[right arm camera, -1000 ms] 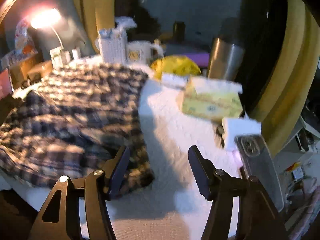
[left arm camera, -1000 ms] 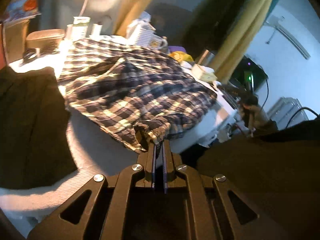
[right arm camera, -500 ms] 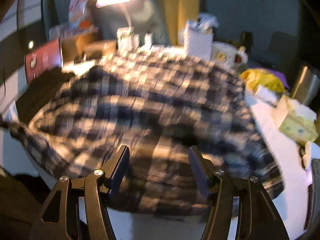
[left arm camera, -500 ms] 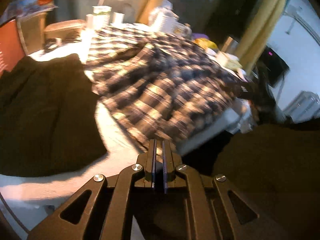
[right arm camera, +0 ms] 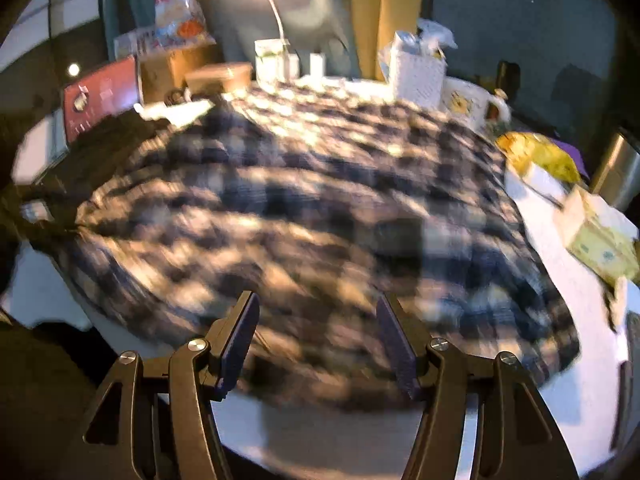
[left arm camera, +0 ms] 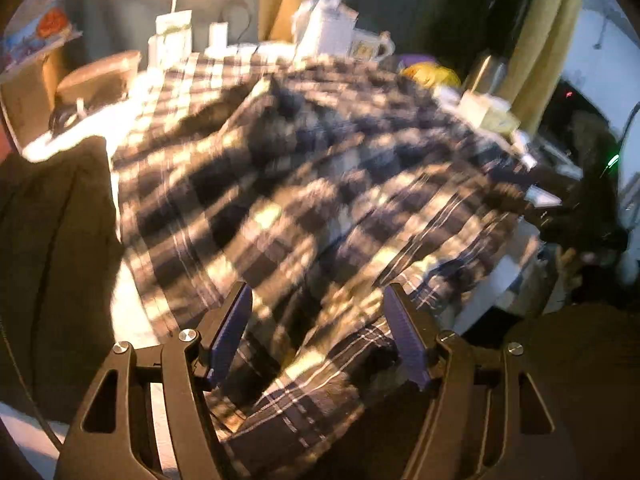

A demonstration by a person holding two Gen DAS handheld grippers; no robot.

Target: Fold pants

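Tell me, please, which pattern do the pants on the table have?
The pants are plaid: dark navy and cream checks. It shows best in the left wrist view.

Motion blur smears my dark-and-cream plaid flannel pants in both views, so I can't trace their folds; the hem by my left gripper runs off the bottom edge; print on the white ceramic mug is unreadable

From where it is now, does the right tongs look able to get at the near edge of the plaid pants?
Probably yes. The right tongs stand open just above the near edge of the plaid pants, and nothing lies between them. The blur hides the exact gap.
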